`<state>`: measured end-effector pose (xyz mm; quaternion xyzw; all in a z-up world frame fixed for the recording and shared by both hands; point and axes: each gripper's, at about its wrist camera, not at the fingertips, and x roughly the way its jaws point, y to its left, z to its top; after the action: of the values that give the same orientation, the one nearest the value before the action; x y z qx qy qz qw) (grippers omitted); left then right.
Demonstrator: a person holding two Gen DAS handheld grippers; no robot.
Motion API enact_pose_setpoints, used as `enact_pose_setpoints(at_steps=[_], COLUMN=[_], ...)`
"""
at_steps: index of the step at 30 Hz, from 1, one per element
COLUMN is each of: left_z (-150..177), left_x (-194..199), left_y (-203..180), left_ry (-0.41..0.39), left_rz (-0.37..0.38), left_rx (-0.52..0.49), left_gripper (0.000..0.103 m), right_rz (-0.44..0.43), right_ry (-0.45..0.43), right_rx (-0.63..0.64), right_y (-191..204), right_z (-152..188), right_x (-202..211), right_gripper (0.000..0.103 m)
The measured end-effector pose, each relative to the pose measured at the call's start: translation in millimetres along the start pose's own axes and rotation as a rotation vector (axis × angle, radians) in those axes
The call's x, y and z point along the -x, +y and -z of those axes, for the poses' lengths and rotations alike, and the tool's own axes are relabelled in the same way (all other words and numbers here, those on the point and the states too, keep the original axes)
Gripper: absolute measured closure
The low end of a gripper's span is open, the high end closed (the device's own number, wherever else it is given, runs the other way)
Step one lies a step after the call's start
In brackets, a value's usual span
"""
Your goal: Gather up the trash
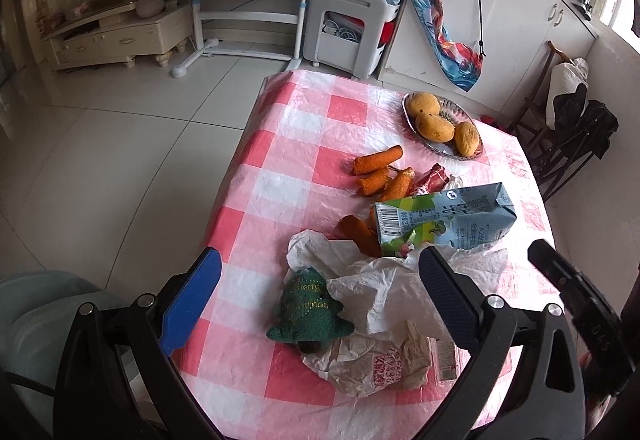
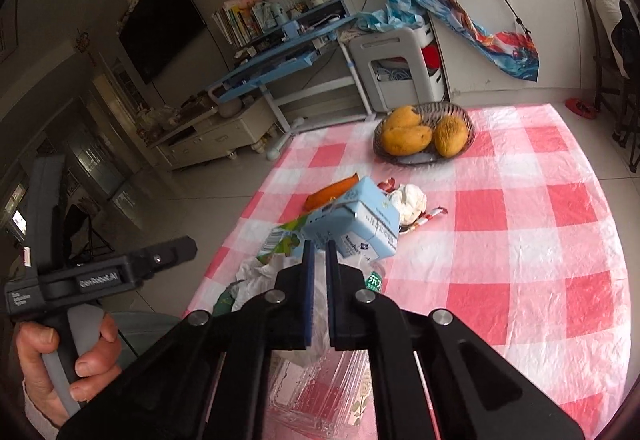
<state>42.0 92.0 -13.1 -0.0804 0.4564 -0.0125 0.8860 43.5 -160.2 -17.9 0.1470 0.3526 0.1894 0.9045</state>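
A blue and green milk carton (image 1: 444, 218) lies tilted on a white plastic bag (image 1: 384, 280) on the pink checked table; the carton also shows in the right wrist view (image 2: 352, 226). My left gripper (image 1: 320, 280) is open and empty above a green plush tree (image 1: 310, 310) and a crumpled paper wrapper (image 1: 368, 364). My right gripper (image 2: 319, 252) is nearly shut on a thin fold of the white plastic bag (image 2: 316, 320) and holds it just before the carton. A red candy wrapper (image 2: 426, 218) and a crumpled tissue (image 2: 408, 200) lie beyond.
Several carrots (image 1: 378, 170) lie mid-table. A basket of mangoes (image 2: 424, 136) stands at the far side. A clear plastic package (image 2: 320, 384) lies under my right gripper. The table's left edge (image 1: 240, 144) drops to tiled floor. A chair (image 1: 560, 144) stands at the right.
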Motion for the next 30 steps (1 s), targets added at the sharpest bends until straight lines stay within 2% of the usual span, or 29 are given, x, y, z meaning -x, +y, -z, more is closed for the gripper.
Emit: enact_pose_setpoints(at_steps=[2, 5, 6, 7, 8, 11, 14, 18, 20, 21, 22, 24, 27, 30], left_z=[1.7, 3.9, 4.6, 5.0, 5.1, 4.8, 2.6, -1.7, -2.8, -3.8, -4.3, -5.7, -5.5, -3.6], left_x=[3.1, 8.4, 8.3, 6.4, 3.3, -4.3, -4.1, -3.5, -5.1, -5.6, -5.6, -6.4, -7.6, -10.9], left_y=[-3.3, -2.9, -0.3, 3.7, 8.2, 21.7, 31.6, 39.4, 41.0, 40.7, 39.7, 37.7, 33.2, 29.8], left_ry=[-0.003, -0.034, -0.036, -0.029, -0.016, 0.013, 0.006, 0.001, 0.002, 0.004, 0.005, 0.008, 0.015, 0.024], left_rz=[0.005, -0.037, -0.052, -0.061, -0.065, -0.061, -0.059, -0.042, -0.034, -0.030, -0.027, -0.020, -0.026, -0.036], left_rx=[-0.011, -0.021, -0.013, -0.001, 0.014, 0.065, 0.105, 0.143, 0.146, 0.144, 0.143, 0.136, 0.111, 0.094], left_gripper=[0.007, 0.007, 0.007, 0.007, 0.007, 0.007, 0.007, 0.007, 0.007, 0.007, 0.007, 0.007, 0.007, 0.007], right_rz=[0.001, -0.039, -0.044, -0.041, -0.032, 0.026, 0.096, 0.100, 0.098, 0.116, 0.128, 0.116, 0.105, 0.067], right_ry=[-0.001, 0.069, 0.109, 0.147, 0.165, 0.175, 0.149, 0.167, 0.184, 0.177, 0.184, 0.186, 0.146, 0.094], right_rx=[-0.006, -0.092, -0.120, -0.135, -0.134, -0.022, 0.108, 0.155, 0.183, 0.218, 0.244, 0.246, 0.224, 0.144], right_y=[-5.3, -18.5, -20.9, -20.3, -17.1, 3.1, 22.7, 34.0, 38.8, 42.1, 43.8, 41.8, 36.3, 21.5], right_z=[-3.2, -1.6, 0.4, 3.8, 8.6, 17.4, 20.4, 22.2, 23.7, 24.6, 25.1, 25.7, 19.6, 8.7], right_x=[7.4, -2.1, -10.3, -20.1, -27.5, -43.2, -50.9, -71.0, -79.4, -81.2, -83.9, -82.8, -70.7, -51.3], right_gripper=[0.097, 0.095, 0.075, 0.036, 0.024, 0.023, 0.022, 0.019, 0.023, 0.038, 0.065, 0.093, 0.096, 0.096])
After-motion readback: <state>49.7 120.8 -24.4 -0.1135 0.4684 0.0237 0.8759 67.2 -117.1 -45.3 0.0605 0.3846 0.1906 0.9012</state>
